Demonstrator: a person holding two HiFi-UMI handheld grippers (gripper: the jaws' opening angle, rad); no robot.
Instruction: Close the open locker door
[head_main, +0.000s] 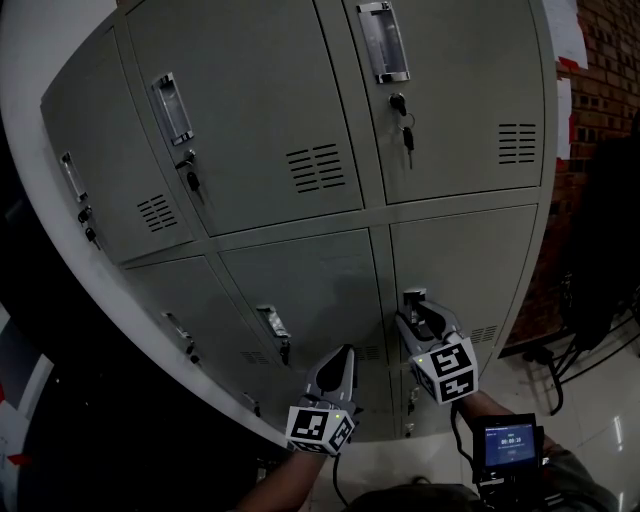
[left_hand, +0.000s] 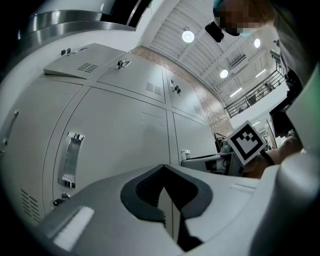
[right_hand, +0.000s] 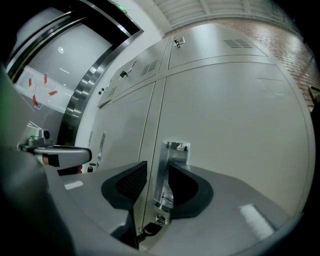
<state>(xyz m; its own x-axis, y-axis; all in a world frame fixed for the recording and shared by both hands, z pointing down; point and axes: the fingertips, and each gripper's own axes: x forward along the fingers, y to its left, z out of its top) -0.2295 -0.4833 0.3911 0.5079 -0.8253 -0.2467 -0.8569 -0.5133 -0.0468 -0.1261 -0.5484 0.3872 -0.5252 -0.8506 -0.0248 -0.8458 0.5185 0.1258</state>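
Chrome handle (right_hand: 164, 177) of the locker door (right_hand: 240, 125) stands between the parted, slack jaws of the right gripper (right_hand: 156, 167), apparently because the door lies flush. The left gripper (left_hand: 162, 170), jaws together and empty, waits idle.

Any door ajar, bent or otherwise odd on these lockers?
Nothing stands out: every locker door in view sits flush; the lower right door's handle stands between the parted jaws of the right hand-held gripper.
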